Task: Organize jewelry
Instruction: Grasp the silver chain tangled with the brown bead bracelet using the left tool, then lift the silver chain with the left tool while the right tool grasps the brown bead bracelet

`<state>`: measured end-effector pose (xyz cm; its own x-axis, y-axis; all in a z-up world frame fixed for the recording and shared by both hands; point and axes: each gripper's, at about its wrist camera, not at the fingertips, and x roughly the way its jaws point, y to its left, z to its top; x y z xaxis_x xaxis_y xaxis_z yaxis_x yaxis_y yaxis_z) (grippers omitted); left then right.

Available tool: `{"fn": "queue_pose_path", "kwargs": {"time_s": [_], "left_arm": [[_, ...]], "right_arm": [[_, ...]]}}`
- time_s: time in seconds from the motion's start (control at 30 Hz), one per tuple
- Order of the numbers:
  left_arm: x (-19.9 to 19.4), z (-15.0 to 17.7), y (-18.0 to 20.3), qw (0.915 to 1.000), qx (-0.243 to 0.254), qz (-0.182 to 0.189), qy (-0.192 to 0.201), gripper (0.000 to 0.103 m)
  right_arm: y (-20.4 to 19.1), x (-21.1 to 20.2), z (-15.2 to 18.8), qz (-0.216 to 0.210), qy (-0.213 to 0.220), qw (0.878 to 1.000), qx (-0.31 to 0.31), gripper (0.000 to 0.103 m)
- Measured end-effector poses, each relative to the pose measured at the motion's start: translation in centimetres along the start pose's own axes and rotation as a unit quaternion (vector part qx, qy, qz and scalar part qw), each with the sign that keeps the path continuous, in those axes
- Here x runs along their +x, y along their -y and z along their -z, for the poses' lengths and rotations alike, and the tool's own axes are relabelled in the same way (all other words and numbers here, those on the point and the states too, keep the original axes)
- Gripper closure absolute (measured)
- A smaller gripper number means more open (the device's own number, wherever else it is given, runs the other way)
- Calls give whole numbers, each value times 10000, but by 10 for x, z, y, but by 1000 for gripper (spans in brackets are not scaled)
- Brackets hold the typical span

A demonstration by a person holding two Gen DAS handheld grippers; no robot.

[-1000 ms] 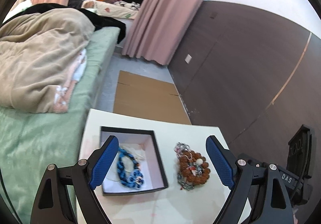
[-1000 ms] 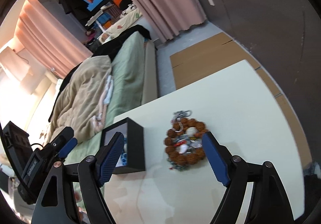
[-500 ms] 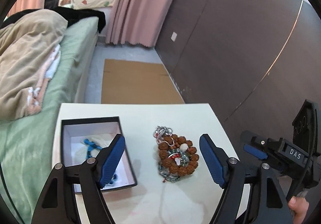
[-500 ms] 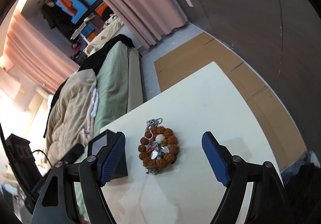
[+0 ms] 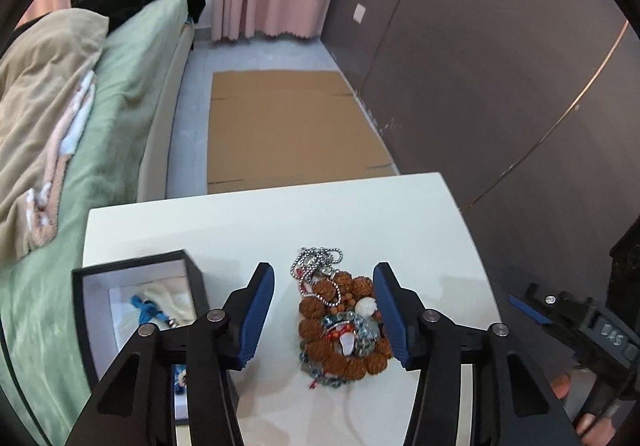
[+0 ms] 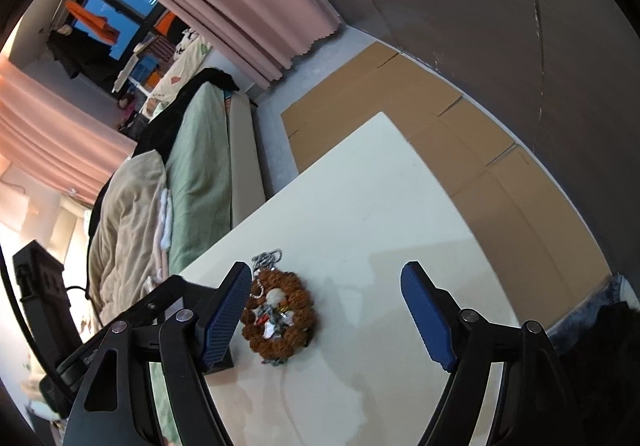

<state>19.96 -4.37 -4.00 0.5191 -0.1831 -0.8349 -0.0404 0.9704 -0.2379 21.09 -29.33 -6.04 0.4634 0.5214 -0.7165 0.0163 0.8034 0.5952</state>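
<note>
A heap of jewelry [image 5: 342,322] lies on the white table [image 5: 280,222]: a brown seed-bead bracelet, a silver ball chain [image 5: 318,260] and small glass beads. My left gripper [image 5: 324,312] is open, its blue pads on either side of the heap, just above it. A black box [image 5: 136,310] with a white lining stands to the left and holds a blue bracelet [image 5: 146,308]. In the right wrist view the heap [image 6: 278,320] lies beside my left pad; my right gripper [image 6: 326,310] is open and empty above the table.
A bed [image 5: 100,118] with green sheet and beige blanket runs along the table's left side. Flat cardboard [image 5: 292,126] lies on the floor beyond the table. A dark wall [image 5: 480,66] is on the right. The right gripper's body [image 5: 580,330] shows at the right edge.
My left gripper has moved right from over the box to over the jewelry heap and has lowered toward it. My right gripper has shifted right, so the heap now lies by its left pad.
</note>
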Motion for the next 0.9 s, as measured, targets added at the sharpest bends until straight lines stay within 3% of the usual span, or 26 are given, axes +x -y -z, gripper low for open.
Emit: {"fn": "queue_pose_path", "kwargs": {"time_s": [0.27, 0.5, 0.73, 0.8, 0.9], "left_arm": [[47, -12, 14, 9976, 125, -367, -582, 57], [77, -17, 22, 9934, 235, -654, -914, 66], [99, -15, 22, 9891, 299, -965, -1070, 67], [99, -15, 23, 9892, 313, -958, -1069, 80], [95, -15, 21, 9891, 315, -996, -1037, 88]], "right_arm": [[19, 1, -18, -2, -15, 9997, 255, 25], [30, 4, -31, -48, -61, 9990, 450, 25], [32, 4, -34, -97, -88, 9988, 476, 25], [31, 5, -33, -98, -120, 9989, 446, 25], [28, 5, -33, -115, -154, 9990, 398, 25]]}}
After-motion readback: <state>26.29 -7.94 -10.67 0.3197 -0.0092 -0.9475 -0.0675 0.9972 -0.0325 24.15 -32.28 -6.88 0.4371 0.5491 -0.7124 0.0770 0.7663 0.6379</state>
